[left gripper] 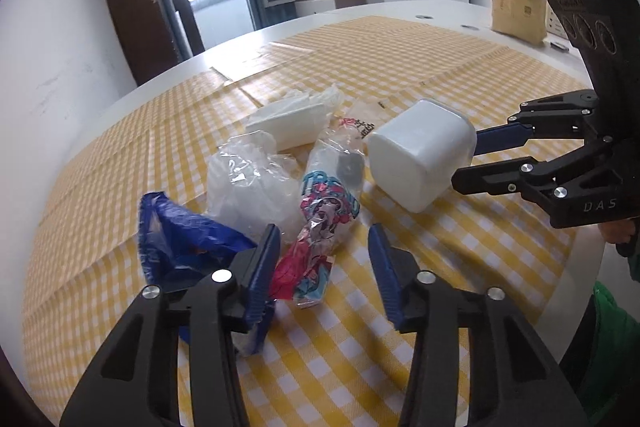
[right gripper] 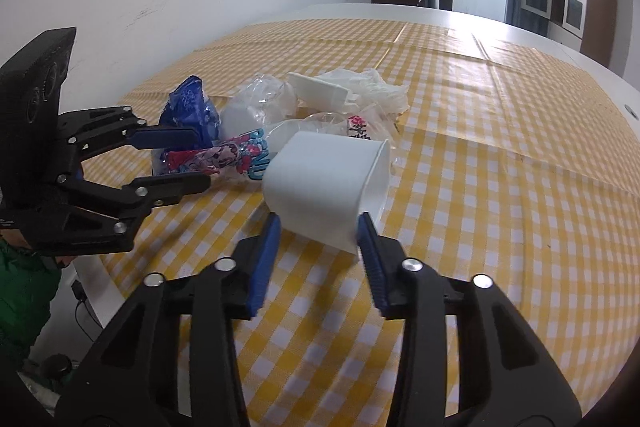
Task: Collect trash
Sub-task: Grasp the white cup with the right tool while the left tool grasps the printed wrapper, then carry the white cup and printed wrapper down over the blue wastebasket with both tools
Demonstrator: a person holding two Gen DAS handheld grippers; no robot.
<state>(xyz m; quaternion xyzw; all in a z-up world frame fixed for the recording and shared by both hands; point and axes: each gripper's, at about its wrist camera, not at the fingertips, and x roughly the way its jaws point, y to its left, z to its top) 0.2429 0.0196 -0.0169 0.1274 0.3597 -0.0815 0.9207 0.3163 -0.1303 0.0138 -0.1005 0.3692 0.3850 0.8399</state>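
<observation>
Lying between left gripper [left gripper: 324, 239] jaws ungripped, printed wrapper [left gripper: 320, 223], right gripper [right gripper: 318, 227] jaws grasping white tub [right gripper: 328, 179]

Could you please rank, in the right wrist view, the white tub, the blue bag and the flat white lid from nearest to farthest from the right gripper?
1. White tub, on its side between the right gripper's fingers.
2. Blue bag, farther left.
3. Flat white lid, behind the pile.

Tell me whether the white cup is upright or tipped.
Tipped: the white cup lies on its side on the checked tablecloth.
</observation>
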